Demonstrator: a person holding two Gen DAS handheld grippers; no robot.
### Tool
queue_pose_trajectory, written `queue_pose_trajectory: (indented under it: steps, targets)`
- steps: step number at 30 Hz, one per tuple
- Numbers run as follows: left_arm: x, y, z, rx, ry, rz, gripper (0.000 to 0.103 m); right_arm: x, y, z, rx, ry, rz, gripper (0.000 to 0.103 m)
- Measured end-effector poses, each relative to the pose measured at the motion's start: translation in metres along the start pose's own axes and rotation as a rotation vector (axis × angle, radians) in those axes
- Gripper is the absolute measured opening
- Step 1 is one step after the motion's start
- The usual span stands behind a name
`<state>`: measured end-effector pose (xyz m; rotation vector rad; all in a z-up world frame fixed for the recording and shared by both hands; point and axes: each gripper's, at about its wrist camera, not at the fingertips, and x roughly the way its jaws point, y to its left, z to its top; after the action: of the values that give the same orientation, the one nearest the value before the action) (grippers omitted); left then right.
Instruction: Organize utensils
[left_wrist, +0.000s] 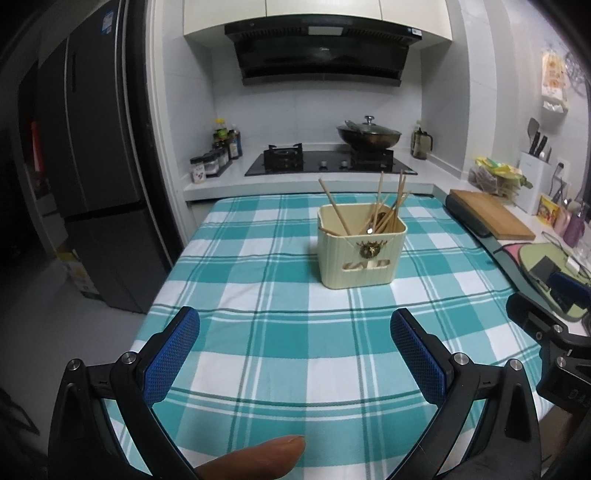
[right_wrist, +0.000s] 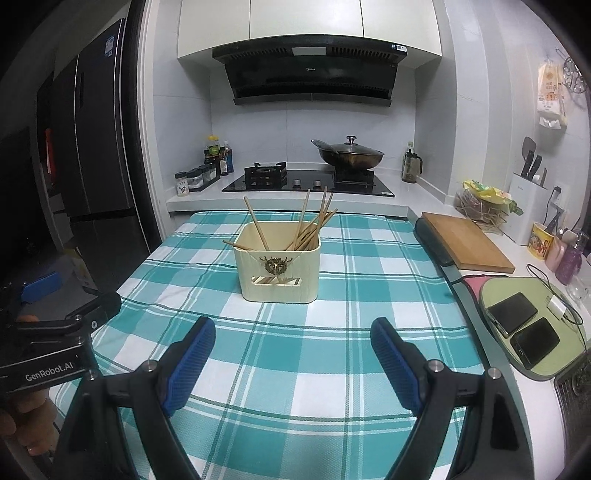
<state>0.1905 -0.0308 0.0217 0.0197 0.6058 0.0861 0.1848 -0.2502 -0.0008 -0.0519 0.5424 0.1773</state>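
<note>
Chopsticks (right_wrist: 303, 225) stand in a cream holder (right_wrist: 277, 271) mid-tabletop (right_wrist: 332, 369). Left gripper (left_wrist: 295, 325) and right gripper (right_wrist: 291, 332) hover near it, fingers spread wide, empty. "GenRobot.AI" marks the left gripper's body.

The chopsticks' (right_wrist: 295, 229) lower ends are hidden inside the cream holder (right_wrist: 277, 275).

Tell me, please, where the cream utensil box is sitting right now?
The cream utensil box stands on the checked tablecloth, ahead of both open grippers in both views, nearer the stove end, chopsticks sticking out.
</note>
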Motion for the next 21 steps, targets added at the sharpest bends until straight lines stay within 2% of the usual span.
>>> queue_pose_trajectory:
  steps: [21]
  targets:
    - [0.010, -0.001, -0.008, 0.002, 0.026, 0.019, 0.103, 0.000, 0.004, -0.005, -0.033, 0.003, -0.030, 0.088]
